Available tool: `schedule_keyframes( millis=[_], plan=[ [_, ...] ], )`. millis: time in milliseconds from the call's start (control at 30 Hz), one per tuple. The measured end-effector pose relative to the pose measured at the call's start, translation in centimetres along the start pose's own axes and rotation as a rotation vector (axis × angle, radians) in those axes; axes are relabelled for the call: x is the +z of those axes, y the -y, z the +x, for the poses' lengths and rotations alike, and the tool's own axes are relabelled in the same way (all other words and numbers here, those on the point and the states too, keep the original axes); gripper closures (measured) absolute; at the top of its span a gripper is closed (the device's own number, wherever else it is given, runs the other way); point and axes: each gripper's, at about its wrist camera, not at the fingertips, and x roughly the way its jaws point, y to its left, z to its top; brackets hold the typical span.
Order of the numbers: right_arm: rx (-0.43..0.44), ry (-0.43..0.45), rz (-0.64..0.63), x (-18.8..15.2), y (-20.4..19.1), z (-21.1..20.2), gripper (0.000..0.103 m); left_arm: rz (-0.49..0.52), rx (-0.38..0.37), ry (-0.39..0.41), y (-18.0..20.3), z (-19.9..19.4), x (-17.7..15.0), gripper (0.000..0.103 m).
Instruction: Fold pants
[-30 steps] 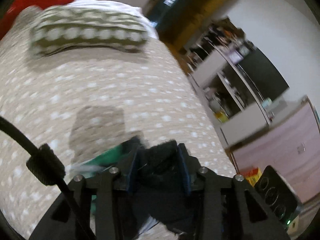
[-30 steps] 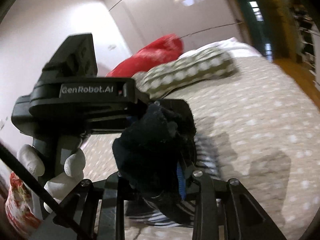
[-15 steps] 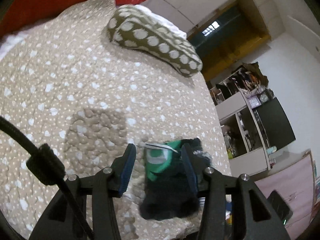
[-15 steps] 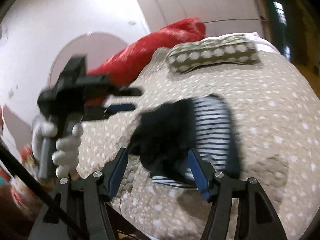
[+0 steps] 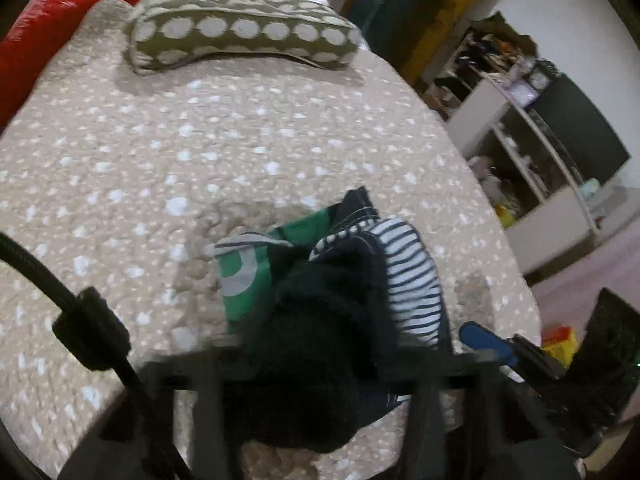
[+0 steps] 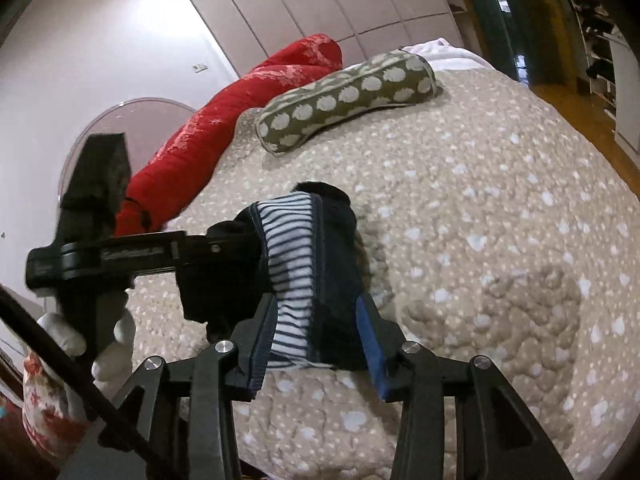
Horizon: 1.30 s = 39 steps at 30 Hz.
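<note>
The pants (image 5: 320,320) are a bunched bundle of black fleece, with green (image 5: 248,272) and navy-white striped (image 5: 412,276) fabric, on the bed's near edge. In the left wrist view the black fabric covers my left gripper (image 5: 324,360), whose fingers are blurred and hidden. In the right wrist view the left gripper (image 6: 224,248) comes in from the left, its tip buried in the black fabric. My right gripper (image 6: 316,336) is open, its blue-padded fingers (image 6: 372,340) on either side of the striped part (image 6: 292,264).
The bed has a beige spotted quilt (image 6: 500,200). An olive dotted pillow (image 5: 240,36) and a red cushion (image 6: 224,120) lie at the far end. Shelves and a dark screen (image 5: 560,128) stand right of the bed. The bed edge is just below the grippers.
The bundle dropped from the raised grippers onto the quilt. My right gripper has opened and now straddles the striped part. My left gripper has moved back into the black fabric.
</note>
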Motion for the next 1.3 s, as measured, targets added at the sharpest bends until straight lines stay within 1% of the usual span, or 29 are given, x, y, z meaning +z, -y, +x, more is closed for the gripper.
schedule_keyframes(
  millis=[33,67,100,167,200,233,267,300,333,433,467,533,633,667,733,800,867,933,967,1000,1033,1067,1100,1133,1167,1200,1233,1267,1300],
  plan=[
    [-0.003,0.007,0.003,-0.1,0.1,-0.3,0.059,-0.021,-0.026,0.004,-0.4,-0.3,0.4,0.087],
    [-0.003,0.014,0.007,-0.1,0.1,-0.5,0.059,-0.034,-0.036,0.024,-0.7,-0.9,1.1,0.088],
    [-0.003,0.027,0.015,0.3,0.3,-0.8,0.059,-0.033,-0.020,0.045,-0.9,-1.4,1.6,0.089],
    [-0.002,0.048,0.024,1.0,0.4,-1.3,0.059,-0.033,0.060,0.094,-1.6,-2.4,3.2,0.089],
    [-0.001,0.060,0.026,1.5,0.4,-1.5,0.059,-0.032,0.079,0.102,-2.0,-2.5,3.6,0.089],
    [-0.001,0.068,0.025,1.8,0.3,-1.6,0.059,-0.024,0.118,0.109,-2.3,-2.5,4.0,0.089],
    [0.002,0.073,0.025,2.2,0.1,-1.6,0.059,-0.012,0.148,0.095,-2.5,-2.2,4.1,0.089],
    [0.007,0.077,0.025,2.4,-0.1,-1.6,0.059,-0.010,0.151,0.080,-2.7,-2.0,3.8,0.089],
    [0.015,0.080,0.023,2.6,-0.3,-1.5,0.059,-0.014,0.137,0.059,-2.8,-1.6,3.2,0.088],
    [0.034,0.074,-0.006,3.5,-1.4,-0.5,0.059,-0.015,0.131,0.003,-2.8,-0.4,0.9,0.083],
    [0.038,0.068,-0.023,3.9,-2.0,0.0,0.059,-0.012,0.139,-0.001,-2.7,0.0,0.1,0.083],
    [0.045,0.055,-0.051,4.6,-2.8,1.0,0.059,-0.027,0.148,0.006,-3.0,-0.2,-0.6,0.078],
    [0.040,0.011,-0.092,5.9,-3.8,3.3,0.059,-0.095,0.099,0.026,-3.5,-1.8,-0.6,0.077],
    [0.036,-0.006,-0.102,6.3,-4.0,4.0,0.059,-0.118,0.075,0.059,-3.6,-3.1,-0.8,0.077],
    [0.021,-0.038,-0.121,7.0,-4.2,5.6,0.059,-0.140,0.053,0.115,-3.6,-4.9,-1.0,0.075],
    [-0.003,-0.059,-0.133,7.4,-4.1,7.0,0.059,-0.169,0.031,0.145,-3.6,-5.6,-1.3,0.075],
    [-0.033,-0.075,-0.144,7.5,-3.8,8.1,0.059,-0.181,0.031,0.132,-3.6,-4.7,-1.5,0.075],
    [-0.066,-0.100,-0.134,7.3,-3.2,9.3,0.059,-0.201,0.039,0.088,-4.0,-2.6,-1.6,0.075],
    [-0.076,-0.109,-0.121,7.2,-2.8,9.7,0.055,-0.219,0.043,0.067,-4.3,-1.5,-1.9,0.075],
    [-0.087,-0.119,-0.108,7.1,-2.3,10.1,0.045,-0.229,0.051,0.059,-4.7,-0.7,-2.1,0.075],
    [-0.108,-0.136,-0.093,6.8,-1.7,10.7,0.038,-0.233,0.060,0.058,-4.8,-0.1,-2.3,0.074],
    [-0.116,-0.146,-0.082,6.6,-1.2,11.0,0.029,-0.230,0.062,0.066,-4.8,0.1,-2.4,0.074],
    [-0.112,-0.152,-0.060,6.5,-0.6,11.2,0.026,-0.227,0.057,0.068,-4.7,-0.2,-2.5,0.074],
    [-0.073,-0.153,-0.013,6.5,0.3,11.0,0.026,-0.226,0.035,0.071,-4.8,-0.5,-2.5,0.073],
    [-0.051,-0.152,0.015,6.5,0.7,10.7,0.026,-0.234,-0.011,0.084,-5.0,-1.3,-2.5,0.073],
    [-0.012,-0.146,0.062,6.5,1.4,10.1,0.025,-0.256,-0.068,0.105,-5.5,-2.2,-2.6,0.069],
    [0.015,-0.140,0.086,6.5,1.8,9.6,0.025,-0.275,-0.103,0.116,-6.0,-2.7,-2.7,0.063],
    [0.044,-0.135,0.102,6.3,2.0,9.1,0.025,-0.308,-0.150,0.135,-6.8,-3.3,-3.0,0.059],
    [0.069,-0.135,0.111,6.2,2.2,8.9,0.025,-0.337,-0.182,0.153,-7.5,-3.8,-3.4,0.053]
  ],
)
